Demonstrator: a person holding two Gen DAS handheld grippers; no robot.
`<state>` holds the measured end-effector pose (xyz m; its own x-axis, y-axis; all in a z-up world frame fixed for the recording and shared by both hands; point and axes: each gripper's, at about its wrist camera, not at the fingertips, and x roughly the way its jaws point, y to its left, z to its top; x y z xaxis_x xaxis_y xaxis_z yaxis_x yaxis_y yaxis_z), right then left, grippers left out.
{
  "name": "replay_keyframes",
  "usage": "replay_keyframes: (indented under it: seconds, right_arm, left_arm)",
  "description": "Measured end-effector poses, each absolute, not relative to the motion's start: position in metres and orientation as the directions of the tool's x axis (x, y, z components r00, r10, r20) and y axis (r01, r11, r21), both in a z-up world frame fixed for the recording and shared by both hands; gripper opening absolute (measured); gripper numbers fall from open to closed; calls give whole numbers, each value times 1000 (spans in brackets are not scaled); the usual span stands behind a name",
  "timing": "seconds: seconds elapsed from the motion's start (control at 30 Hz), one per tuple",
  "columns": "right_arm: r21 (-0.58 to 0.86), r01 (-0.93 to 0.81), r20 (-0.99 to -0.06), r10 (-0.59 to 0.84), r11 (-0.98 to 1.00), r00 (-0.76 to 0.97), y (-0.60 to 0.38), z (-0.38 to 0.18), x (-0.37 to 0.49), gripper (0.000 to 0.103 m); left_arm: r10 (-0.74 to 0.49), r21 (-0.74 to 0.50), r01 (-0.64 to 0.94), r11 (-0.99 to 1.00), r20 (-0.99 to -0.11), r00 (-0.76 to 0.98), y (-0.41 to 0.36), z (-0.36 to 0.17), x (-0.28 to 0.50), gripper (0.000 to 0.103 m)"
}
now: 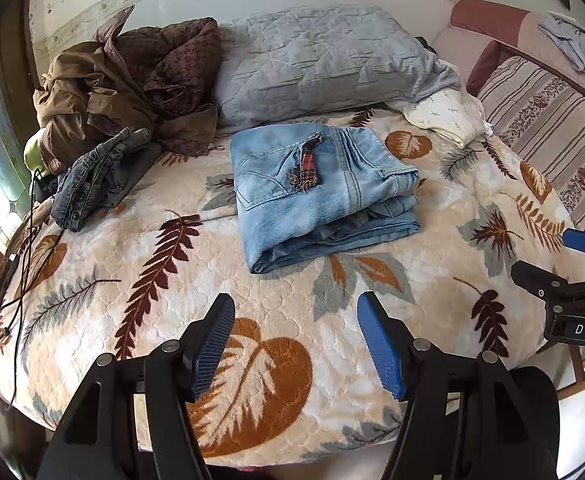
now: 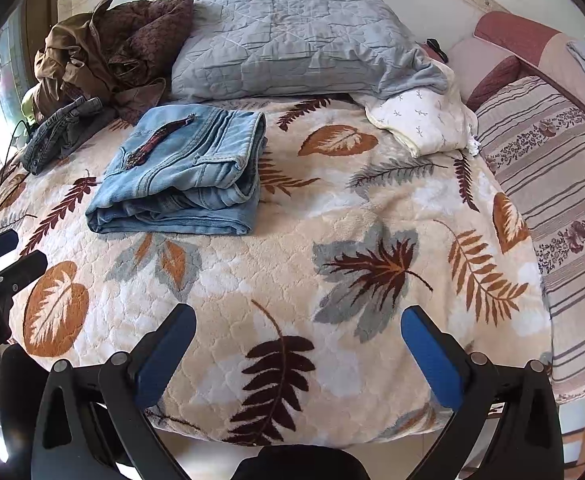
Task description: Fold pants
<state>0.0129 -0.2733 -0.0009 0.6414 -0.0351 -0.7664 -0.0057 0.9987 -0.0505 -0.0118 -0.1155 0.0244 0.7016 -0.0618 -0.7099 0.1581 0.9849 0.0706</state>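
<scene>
Both grippers, left (image 1: 296, 344) and right (image 2: 298, 350), hovered with jaws spread wide and empty above the bed's near edge. Light-blue pants (image 1: 320, 200) lay folded into a thick stack mid-bed, back pocket up, on a leaf-patterned blanket (image 2: 332, 264). Behind sat a grey pillow (image 1: 324, 60) and brown clothes (image 1: 128, 76).

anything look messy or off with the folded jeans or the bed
The light blue jeans sit folded, though inner layers bulge unevenly from the open side. Behind them, a brown jacket and dark jeans lie crumpled.

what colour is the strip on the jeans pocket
Red plaid, with dark checks, on the strip of the folded jeans; clearest in the left wrist view.
</scene>
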Motion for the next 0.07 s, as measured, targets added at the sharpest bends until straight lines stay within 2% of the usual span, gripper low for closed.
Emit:
replay_keyframes:
  seconds: [0.07]
  right_arm:
    - [-56, -6, -768, -40, 998, 640, -273, -1, 13, 103]
  left_arm:
    - [-65, 69, 162, 984, -713, 699, -116, 24, -12, 63]
